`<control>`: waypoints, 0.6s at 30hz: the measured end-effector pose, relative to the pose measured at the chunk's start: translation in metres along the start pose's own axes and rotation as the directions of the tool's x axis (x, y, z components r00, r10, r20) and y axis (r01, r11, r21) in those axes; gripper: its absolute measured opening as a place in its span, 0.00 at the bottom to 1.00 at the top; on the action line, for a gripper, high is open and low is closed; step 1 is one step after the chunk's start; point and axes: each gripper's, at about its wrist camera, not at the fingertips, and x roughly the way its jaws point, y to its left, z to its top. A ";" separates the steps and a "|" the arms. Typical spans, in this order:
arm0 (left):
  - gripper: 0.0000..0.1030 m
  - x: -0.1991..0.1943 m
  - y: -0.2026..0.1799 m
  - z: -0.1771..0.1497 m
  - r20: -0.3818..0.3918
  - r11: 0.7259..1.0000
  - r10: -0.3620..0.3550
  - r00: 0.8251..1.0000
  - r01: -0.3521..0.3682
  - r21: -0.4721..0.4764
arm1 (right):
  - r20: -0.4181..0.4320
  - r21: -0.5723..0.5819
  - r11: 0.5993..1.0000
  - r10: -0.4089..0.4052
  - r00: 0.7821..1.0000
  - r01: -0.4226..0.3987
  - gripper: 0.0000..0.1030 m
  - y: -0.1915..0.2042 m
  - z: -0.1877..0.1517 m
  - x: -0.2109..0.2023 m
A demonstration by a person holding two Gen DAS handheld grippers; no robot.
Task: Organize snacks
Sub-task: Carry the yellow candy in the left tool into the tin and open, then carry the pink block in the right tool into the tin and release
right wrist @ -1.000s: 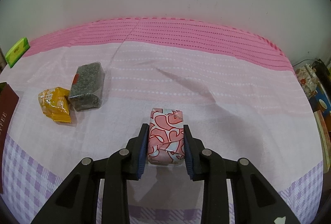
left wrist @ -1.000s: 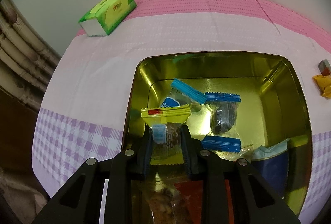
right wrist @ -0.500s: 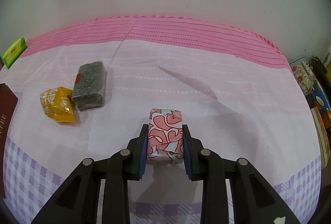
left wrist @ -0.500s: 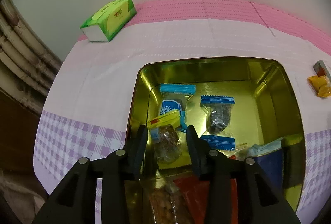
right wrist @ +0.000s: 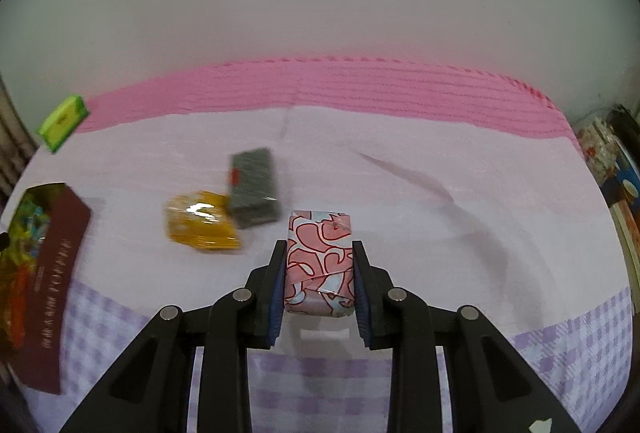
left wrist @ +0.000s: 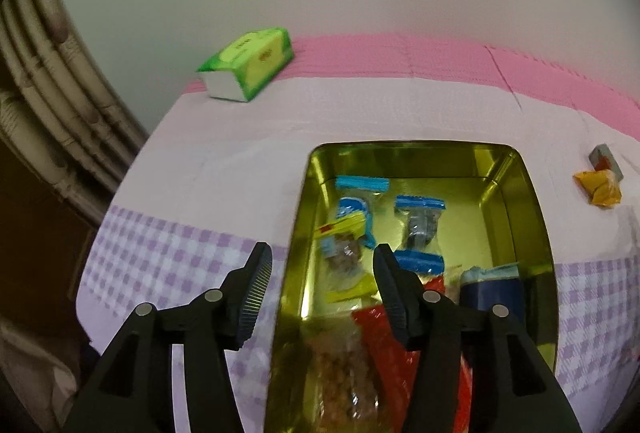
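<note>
A gold tin box sits on the tablecloth and holds several snack packets, among them a yellow-edged packet, blue-edged cookie packets, a nut bag and a red packet. My left gripper is open and empty, raised over the tin's near left edge. My right gripper is shut on a pink and red patterned packet, held above the cloth. An orange packet and a dark grey packet lie on the cloth to its left.
A green tissue box stands at the table's far left by the wall. The tin's dark red side shows at the left of the right wrist view. Boxes stand off the table's right edge. Pipes run at the left.
My left gripper opened, dropped the yellow-edged packet into the tin and drew back and up. My right gripper lifted the patterned packet and moved left toward the tin.
</note>
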 end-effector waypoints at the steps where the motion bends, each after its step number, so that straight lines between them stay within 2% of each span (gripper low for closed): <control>1: 0.52 -0.003 0.003 -0.002 0.004 1.000 0.003 1.000 -0.003 -0.012 | 0.003 -0.009 1.000 0.012 1.000 -0.012 0.26 0.005 0.001 -0.003; 5: 0.52 -0.013 0.013 -0.019 0.011 0.997 0.029 1.000 -0.028 -0.074 | 0.020 -0.042 0.997 0.065 0.998 -0.064 0.26 0.031 0.004 -0.014; 9: 0.53 -0.019 0.023 -0.031 0.010 0.994 0.059 0.998 -0.057 -0.090 | 0.023 -0.080 0.989 0.123 0.992 -0.121 0.26 0.064 0.011 -0.020; 14: 0.53 -0.022 0.046 -0.035 0.008 0.985 0.078 0.997 -0.076 -0.156 | 0.015 -0.156 0.966 0.209 0.978 -0.204 0.26 0.119 0.020 -0.026; 18: 0.53 -0.018 0.056 -0.037 -0.011 0.978 0.120 0.993 -0.120 -0.172 | 0.000 -0.209 0.944 0.262 0.965 -0.256 0.26 0.161 0.024 -0.025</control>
